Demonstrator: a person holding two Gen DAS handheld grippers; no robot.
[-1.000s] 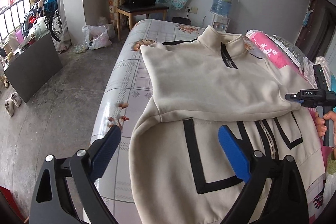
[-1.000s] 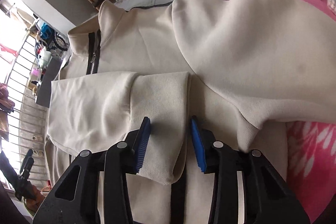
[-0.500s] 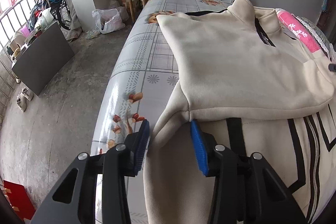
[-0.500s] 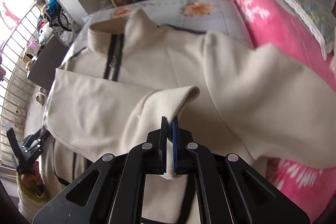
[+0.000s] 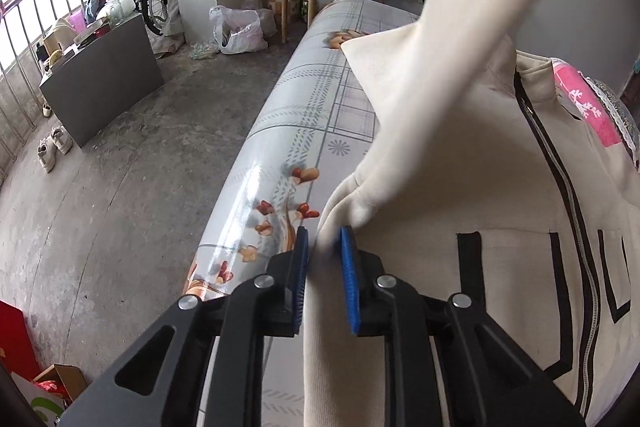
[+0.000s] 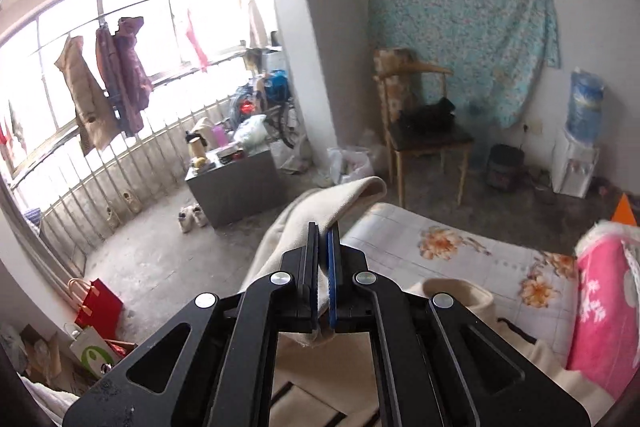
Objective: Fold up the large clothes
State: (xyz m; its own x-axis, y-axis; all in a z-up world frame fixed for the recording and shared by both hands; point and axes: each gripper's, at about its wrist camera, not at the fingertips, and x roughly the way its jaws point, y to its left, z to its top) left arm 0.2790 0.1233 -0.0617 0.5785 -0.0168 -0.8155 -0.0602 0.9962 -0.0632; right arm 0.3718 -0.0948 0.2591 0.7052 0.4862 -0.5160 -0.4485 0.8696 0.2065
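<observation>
A cream zip-up sweatshirt [image 5: 472,155] with black stripes lies on the floral-covered bed [image 5: 304,131]. My left gripper [image 5: 324,231] is shut on the sweatshirt's left edge near the armpit, at the bed's left side. One sleeve [image 5: 452,27] rises steeply from there up to the top of the view. My right gripper [image 6: 324,227] is shut on that sleeve's cuff [image 6: 352,195] and holds it high above the bed [image 6: 460,251]. The collar [image 6: 460,295] shows below it.
A pink blanket [image 6: 600,307] lies along the bed's right side. A wooden chair [image 6: 424,135] with a black bag, a water dispenser [image 6: 580,139] and a grey cabinet [image 5: 100,79] stand on the concrete floor. Red and white bags [image 6: 96,307] sit at the near left.
My right gripper has lifted the sleeve cuff high off the sweatshirt and now faces the room. My left gripper has closed on the sweatshirt's left edge.
</observation>
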